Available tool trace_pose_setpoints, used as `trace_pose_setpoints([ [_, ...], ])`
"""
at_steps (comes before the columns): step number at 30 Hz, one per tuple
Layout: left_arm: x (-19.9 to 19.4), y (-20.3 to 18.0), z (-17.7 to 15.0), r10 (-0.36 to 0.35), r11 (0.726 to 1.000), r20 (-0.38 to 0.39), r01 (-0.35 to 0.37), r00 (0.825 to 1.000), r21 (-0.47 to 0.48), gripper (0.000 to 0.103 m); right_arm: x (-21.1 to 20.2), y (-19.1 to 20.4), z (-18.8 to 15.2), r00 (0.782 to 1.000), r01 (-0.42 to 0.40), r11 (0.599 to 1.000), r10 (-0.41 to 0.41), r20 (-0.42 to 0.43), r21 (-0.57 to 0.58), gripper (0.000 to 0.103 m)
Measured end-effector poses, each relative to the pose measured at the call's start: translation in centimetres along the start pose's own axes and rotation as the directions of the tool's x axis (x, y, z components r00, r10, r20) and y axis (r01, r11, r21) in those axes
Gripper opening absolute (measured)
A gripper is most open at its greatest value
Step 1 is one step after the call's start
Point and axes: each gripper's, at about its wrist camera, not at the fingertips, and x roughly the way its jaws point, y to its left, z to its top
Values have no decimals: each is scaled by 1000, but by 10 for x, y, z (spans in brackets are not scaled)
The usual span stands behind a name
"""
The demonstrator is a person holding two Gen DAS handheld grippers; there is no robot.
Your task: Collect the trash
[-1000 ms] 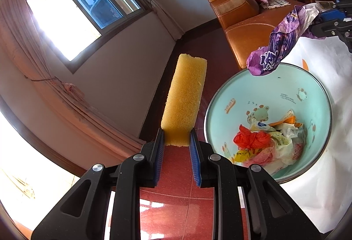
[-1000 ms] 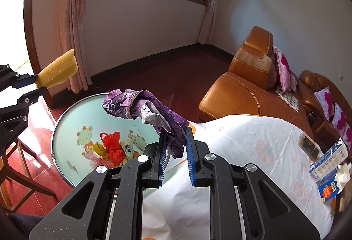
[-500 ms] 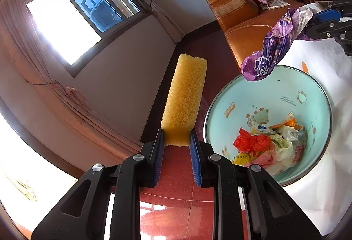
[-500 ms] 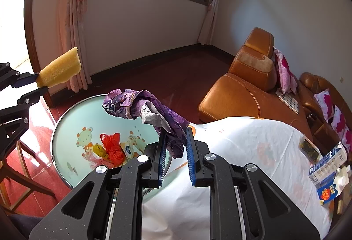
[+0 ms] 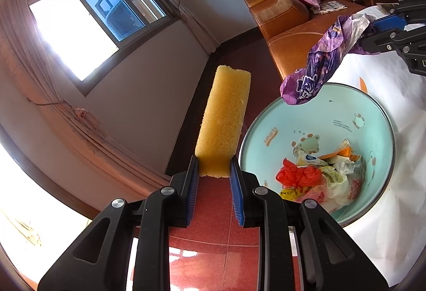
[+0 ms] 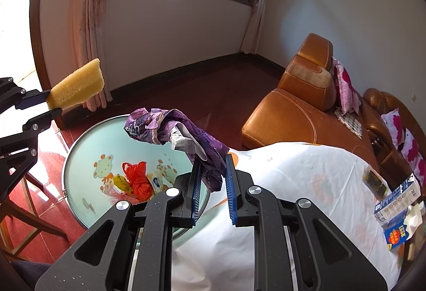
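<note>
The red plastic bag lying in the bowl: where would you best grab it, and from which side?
Grip the red bag at its bunched, knotted top, coming straight down from above. It lies crumpled on other trash at the bottom of the bowl, whose walls block any sideways approach, and the raised folds probably give fingers something to pinch.

Each fisheye sits just behind its own tool, looking forward and downward along the fingers. The left view faces the basin [image 5: 316,128] to the right of its left tool [image 5: 213,173]; the right view faces it beyond and left of its right tool [image 6: 211,176]. Both share the basin, sofa [image 6: 293,109] and window.
</note>
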Motion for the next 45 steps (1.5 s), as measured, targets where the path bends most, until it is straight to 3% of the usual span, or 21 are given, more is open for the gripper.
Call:
trace_pose_setpoints([
  [8,-3,0,1,-14,1000,11,14,1000,-13,30,1,1,0,1000,-5,1000,5,1,4,23],
  [11,-5,-1,1,-9,1000,21,9,1000,-19,48,5,1,-1,1000,-17,1000,17,-6,10,38],
  [14,-6,-1,1,-9,1000,23,10,1000,-24,52,7,-1,-4,1000,-16,1000,17,-12,20,39],
  [19,-14,6,2,-21,997,48,24,999,-73,76,-4,-15,-14,1000,-6,998,5,3,67,47],
  [24,-29,17,3,-81,981,86,95,993,-170,89,-36,-35,-31,999,17,986,-25,47,167,51],
  [33,-62,32,8,-106,940,173,155,979,-303,93,-105,-58,-51,983,68,961,-111,149,267,55],
  [45,-85,32,14,-98,937,227,167,969,-307,97,-136,-57,-51,968,83,957,-143,204,279,58],
])
